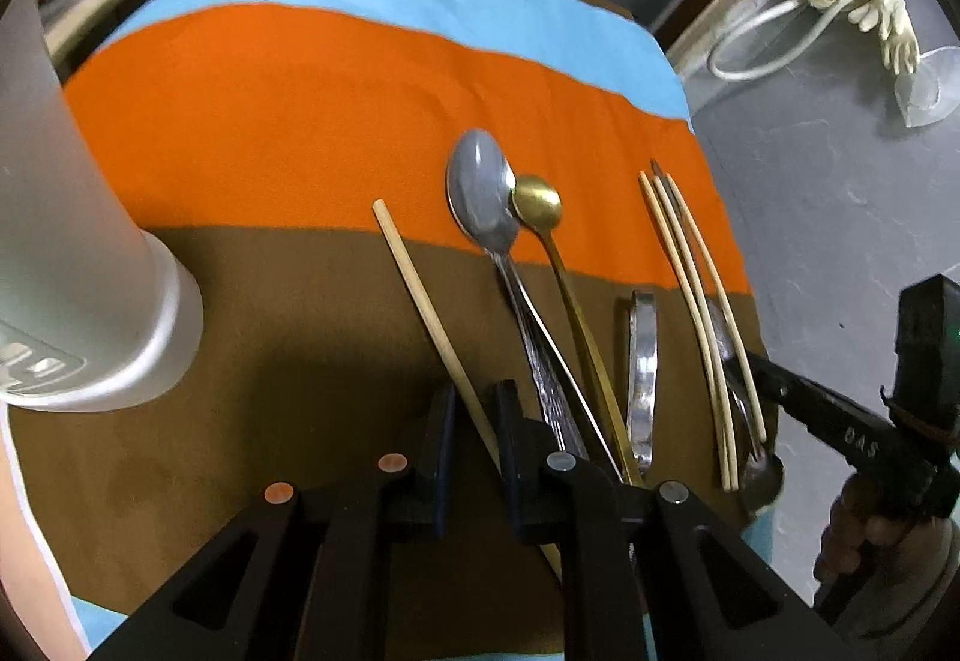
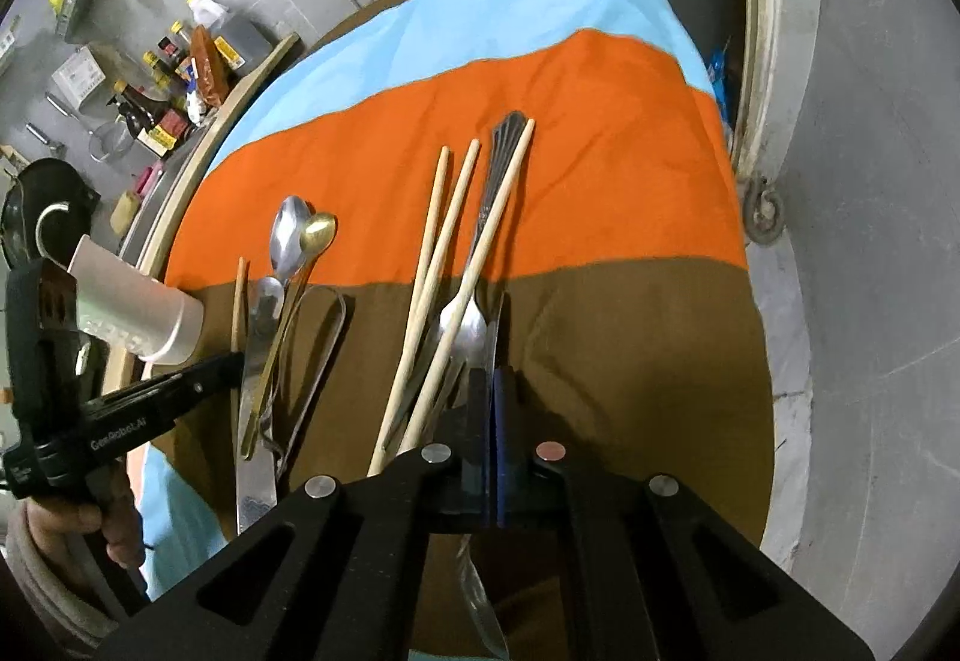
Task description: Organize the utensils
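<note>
My left gripper (image 1: 474, 409) is shut on a single wooden chopstick (image 1: 420, 289) that lies slanted on the brown band of the cloth. Right of it lie a large silver spoon (image 1: 480, 193), a gold spoon (image 1: 537, 208), metal tongs (image 1: 642, 355) and three chopsticks (image 1: 690, 289) over a fork. My right gripper (image 2: 489, 391) has its jaws pressed together at the fork (image 2: 471, 325), beside the three chopsticks (image 2: 444, 265); whether it grips the fork is unclear. A white cylindrical holder (image 1: 66, 241) stands at the left, also in the right wrist view (image 2: 138, 313).
The round table wears a blue, orange and brown cloth (image 1: 300, 78). Its right edge (image 1: 750, 271) drops to a grey floor. Bottles and clutter (image 2: 174, 78) sit on the floor beyond the left edge. A knife (image 2: 255, 409) lies by the spoons.
</note>
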